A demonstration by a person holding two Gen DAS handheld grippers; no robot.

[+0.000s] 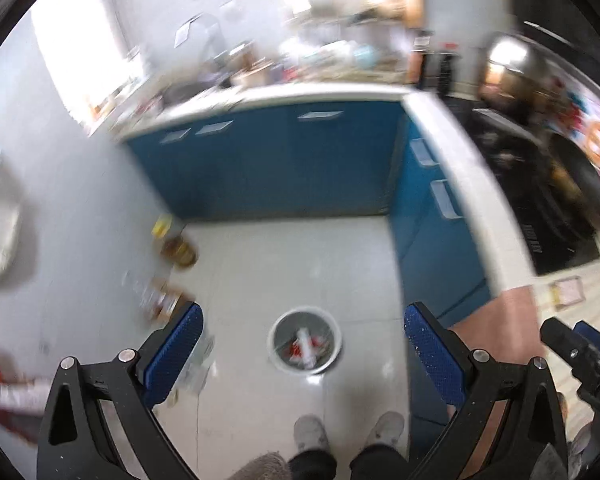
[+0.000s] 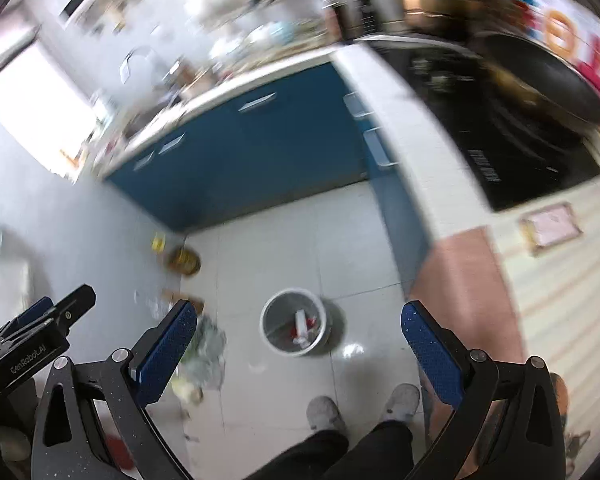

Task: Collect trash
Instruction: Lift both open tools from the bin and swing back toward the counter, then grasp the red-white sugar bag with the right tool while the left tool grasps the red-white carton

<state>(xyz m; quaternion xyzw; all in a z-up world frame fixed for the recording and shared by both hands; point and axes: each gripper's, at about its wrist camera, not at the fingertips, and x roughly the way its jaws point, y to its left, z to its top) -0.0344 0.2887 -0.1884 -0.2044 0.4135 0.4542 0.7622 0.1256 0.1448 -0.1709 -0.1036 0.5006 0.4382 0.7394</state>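
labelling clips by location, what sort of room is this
Most likely a home kitchen: blue base cabinets under a white countertop, a black cooktop with a dark pan, and a small trash bin on the tiled floor.

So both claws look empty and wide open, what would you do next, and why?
Probably lower the left gripper toward the clutter on the floor by the wall. The right gripper also holds nothing, and the bin already holds some trash.
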